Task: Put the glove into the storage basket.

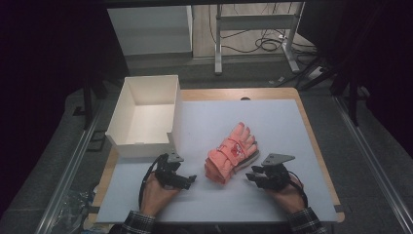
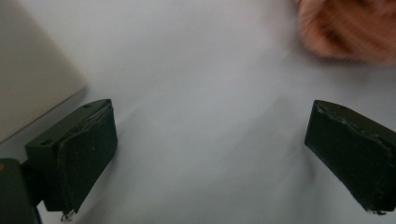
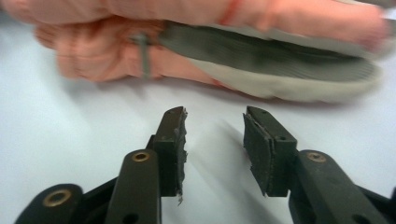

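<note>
Flanking the pink gloves mid-mat: left gripper wide open, empty; right gripper half open, empty; risk: pinching one glove only, stack splitting on lift.

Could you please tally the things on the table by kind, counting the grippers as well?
Pink gloves, stacked as a pair: 2
White open box: 1
Grippers, left gripper and right gripper: 2
Total: 5
</note>
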